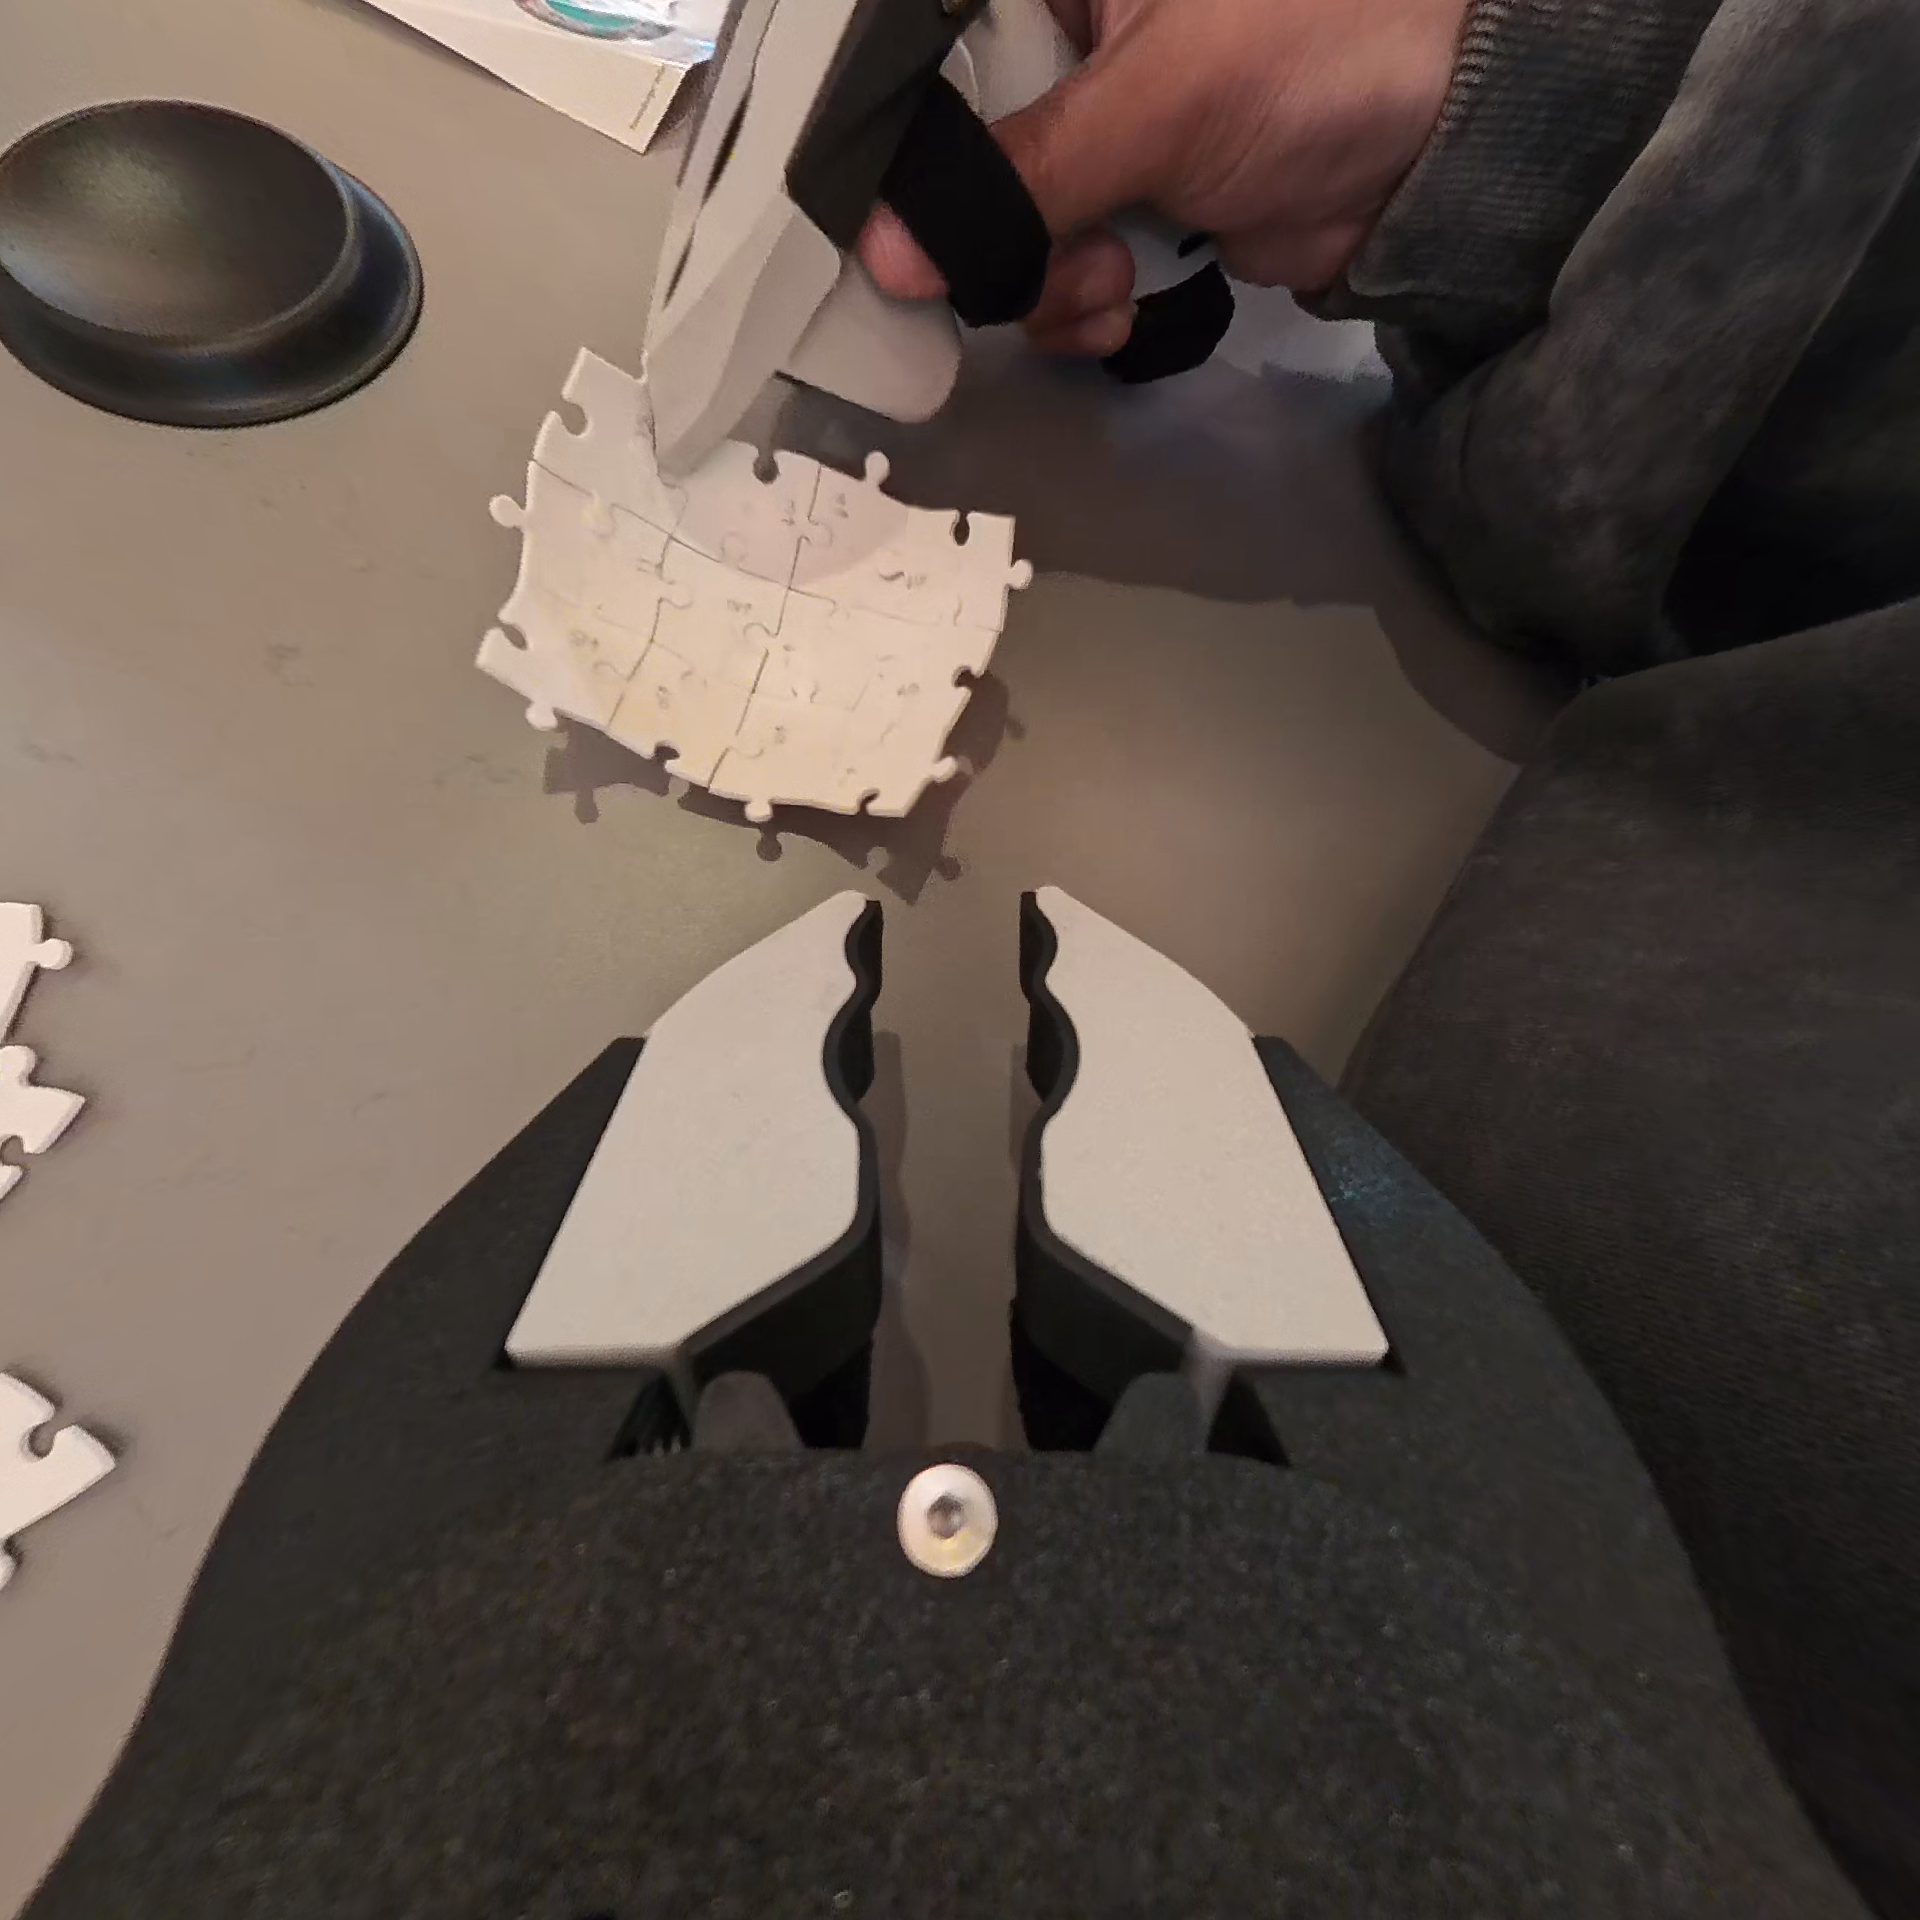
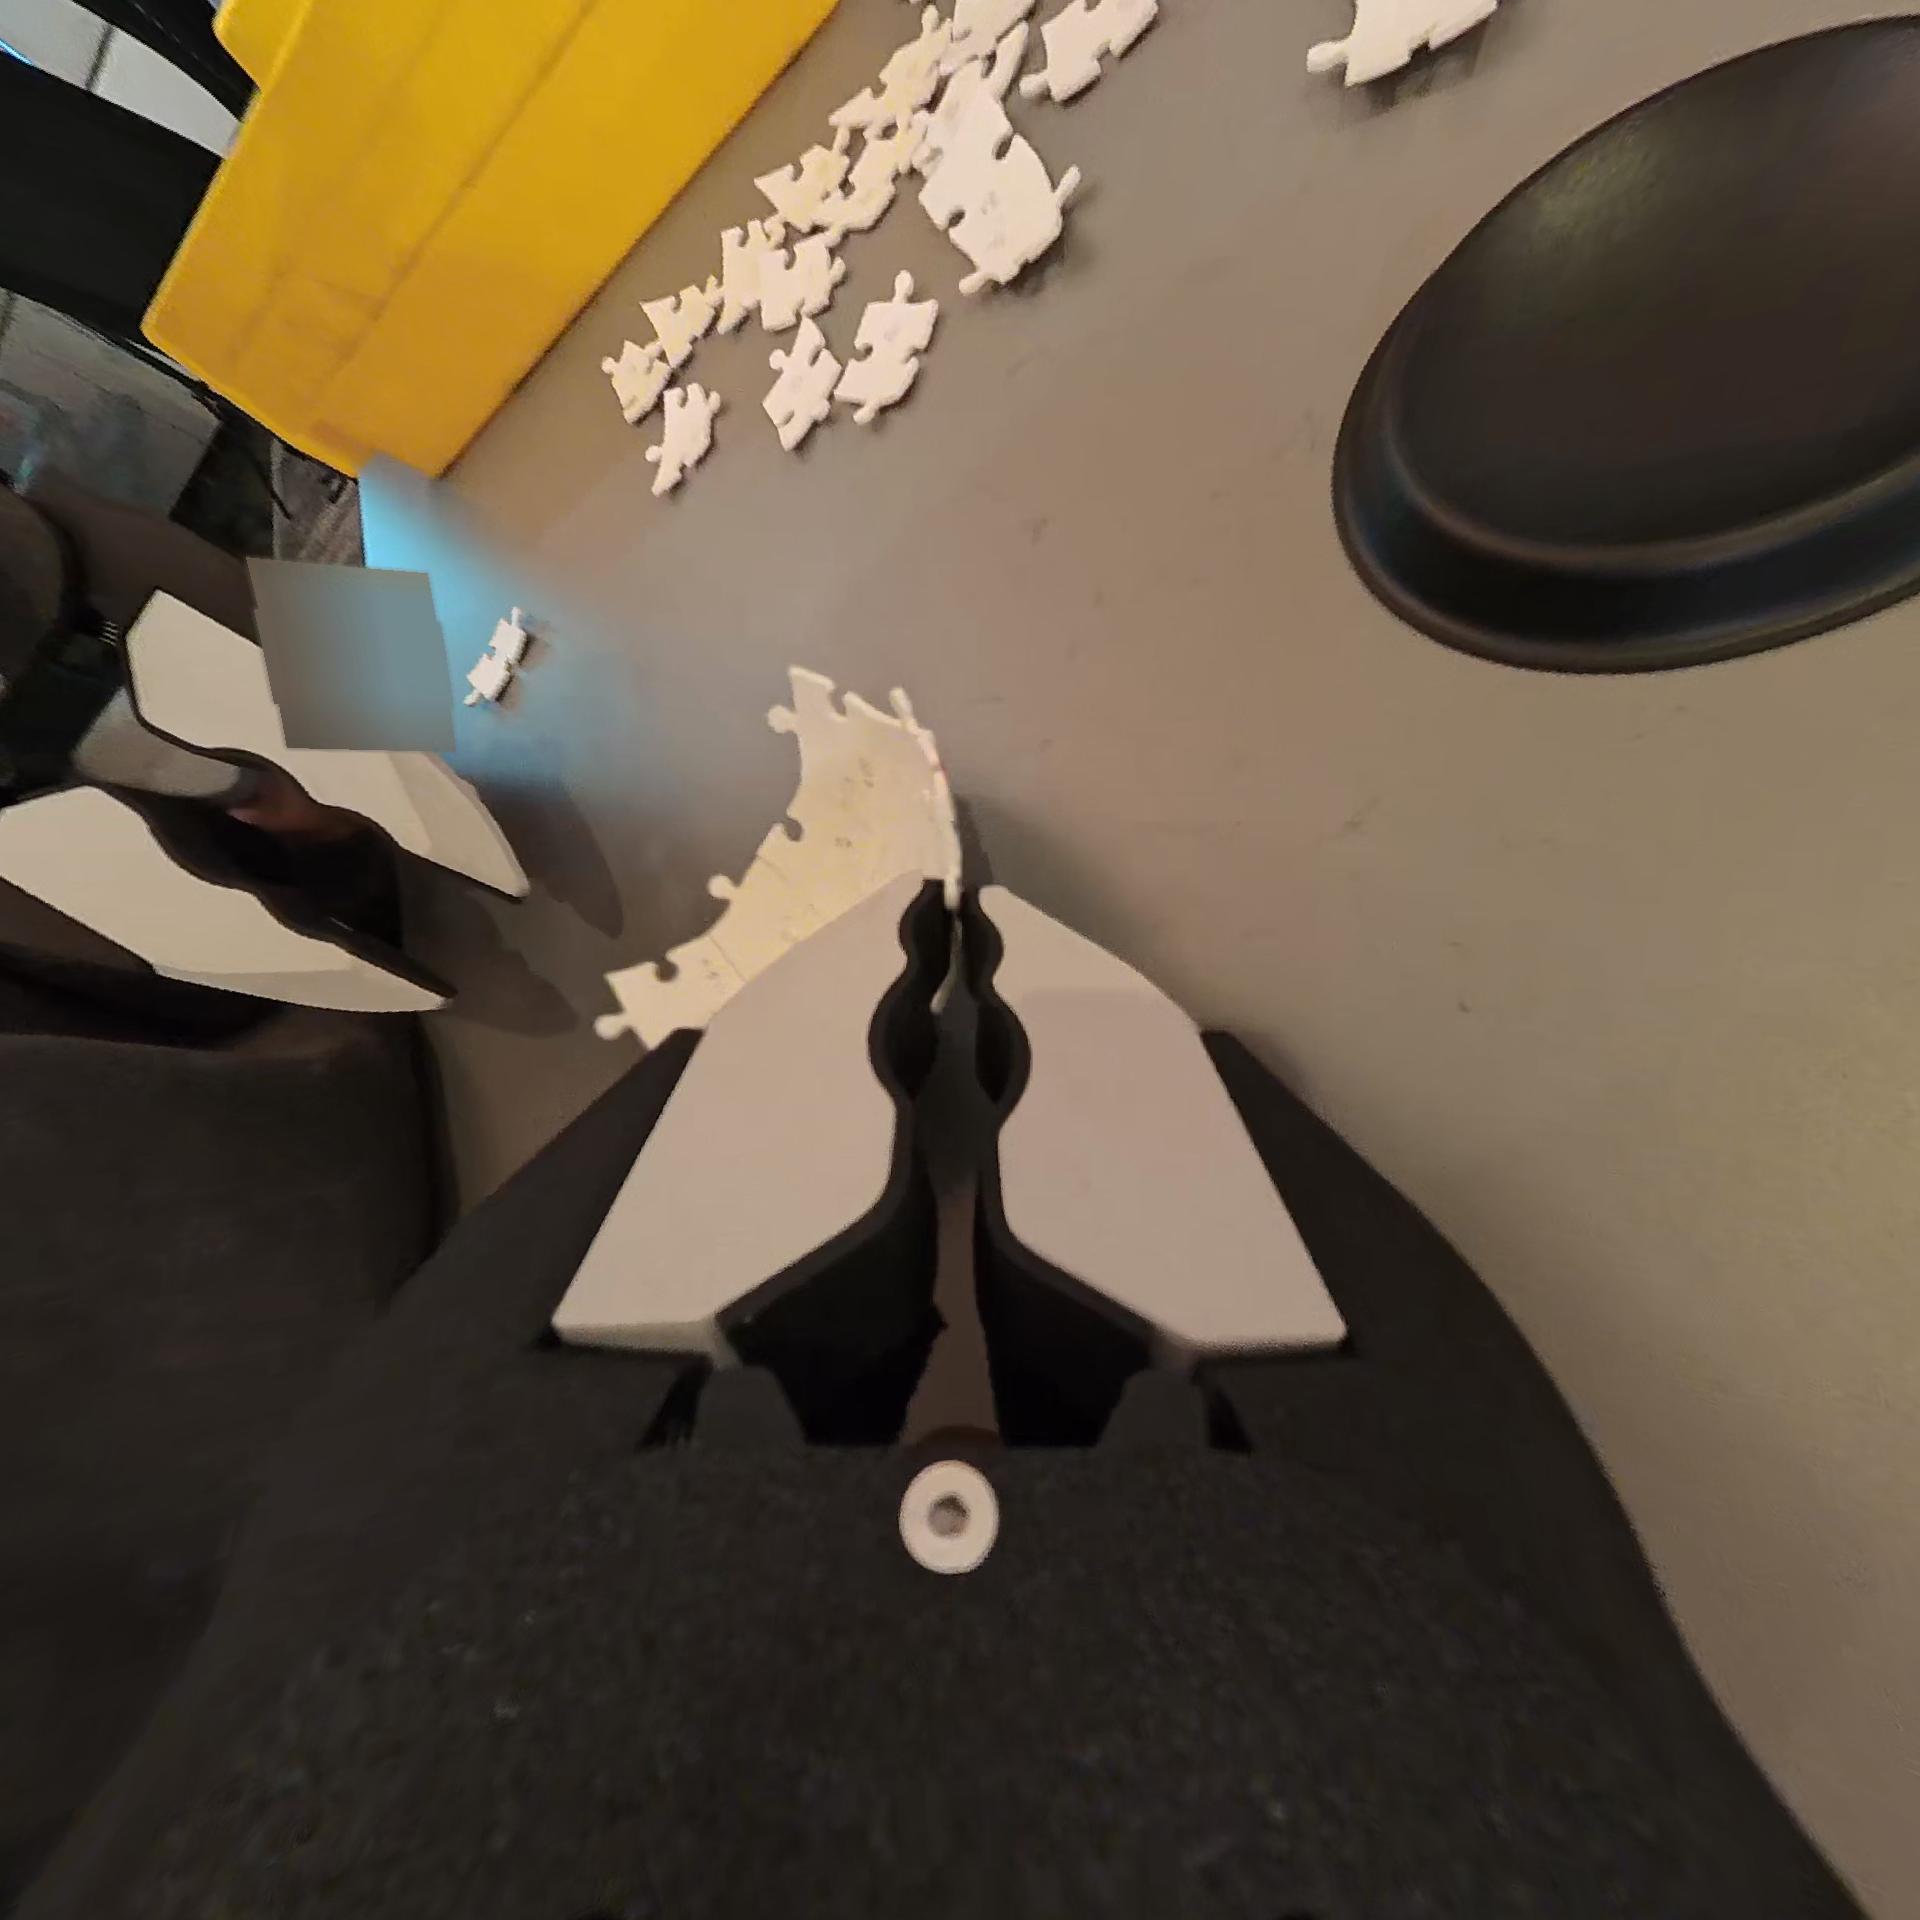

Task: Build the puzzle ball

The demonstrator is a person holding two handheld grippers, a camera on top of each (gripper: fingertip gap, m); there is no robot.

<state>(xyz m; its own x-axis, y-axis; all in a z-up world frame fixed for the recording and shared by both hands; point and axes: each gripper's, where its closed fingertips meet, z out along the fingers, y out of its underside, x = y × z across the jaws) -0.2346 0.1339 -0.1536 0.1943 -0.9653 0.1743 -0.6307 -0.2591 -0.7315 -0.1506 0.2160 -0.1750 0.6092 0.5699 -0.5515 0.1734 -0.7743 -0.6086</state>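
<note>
A curved white panel of joined puzzle pieces [image 1: 758, 634] hangs a little above the grey table [image 1: 260, 727]. My right gripper [image 1: 675, 457] pinches its far edge from above, held by a hand [image 1: 1195, 156]. In the right wrist view the right gripper [image 2: 951, 899] is shut on the panel [image 2: 831, 862], which curves away to the left. My left gripper [image 1: 951, 914] is open and empty, just short of the panel's near edge. It also shows at the left of the right wrist view [image 2: 447, 935]. Several loose white pieces [image 2: 831, 260] lie farther off.
A black round dish [image 1: 177, 260] [image 2: 1662, 416] sits on the table. A yellow box [image 2: 436, 197] lies beyond the loose pieces. More loose pieces [image 1: 31, 1091] lie at the left edge. Papers [image 1: 582, 52] are at the back. A dark sleeve [image 1: 1662, 312] and dark upholstery [image 1: 1714, 1039] fill the right. The gap from one gripper's tips to the other's is roughly 12 centimeters. My left tips are about 20 centimeters from the black round dish [image 1: 177, 260], my right tips only 10 centimeters.
</note>
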